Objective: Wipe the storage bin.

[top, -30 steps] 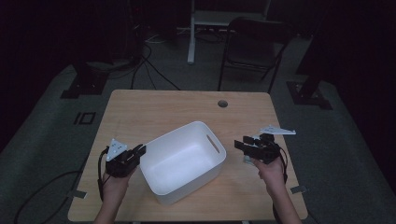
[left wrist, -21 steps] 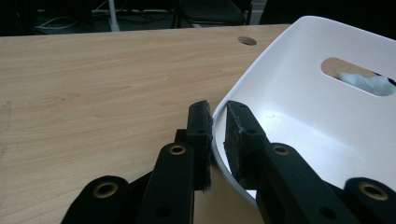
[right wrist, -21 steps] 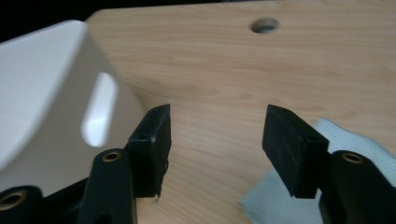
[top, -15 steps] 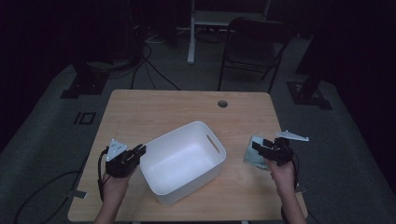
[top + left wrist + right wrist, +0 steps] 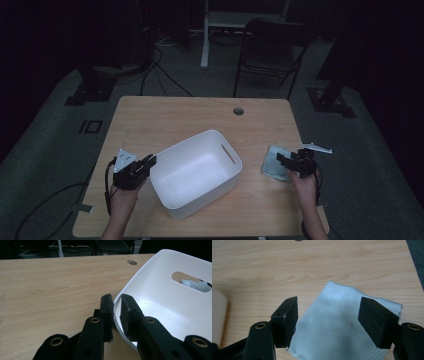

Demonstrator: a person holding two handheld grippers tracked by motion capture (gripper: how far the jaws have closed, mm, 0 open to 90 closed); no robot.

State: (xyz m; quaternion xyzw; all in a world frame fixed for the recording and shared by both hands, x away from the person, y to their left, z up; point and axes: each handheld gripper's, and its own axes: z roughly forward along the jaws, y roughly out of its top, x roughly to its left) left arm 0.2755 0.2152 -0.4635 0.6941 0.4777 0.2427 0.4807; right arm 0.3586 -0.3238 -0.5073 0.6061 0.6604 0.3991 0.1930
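A white plastic bin (image 5: 195, 172) stands in the middle of the wooden table (image 5: 190, 117), turned at an angle. My left gripper (image 5: 149, 162) is at its left wall. In the left gripper view that gripper (image 5: 116, 307) is shut on the bin's rim (image 5: 150, 282), one jaw outside and one inside. A pale blue-white cloth (image 5: 271, 161) lies flat on the table right of the bin. My right gripper (image 5: 281, 160) hovers at the cloth's right side. In the right gripper view that gripper (image 5: 328, 303) is open wide, with the cloth (image 5: 342, 322) lying under and between the jaws, untouched.
A round cable hole (image 5: 238, 111) sits near the table's far edge. A folding chair (image 5: 272, 45) and a desk leg stand on the dark floor beyond. The table's right edge is close to my right hand (image 5: 305, 182). Through the bin's handle slot part of the cloth (image 5: 195, 285) shows.
My right gripper has drawn back from beside the bin toward the table's right edge, and the cloth now lies uncovered before its open jaws. The left gripper and bin have not moved.
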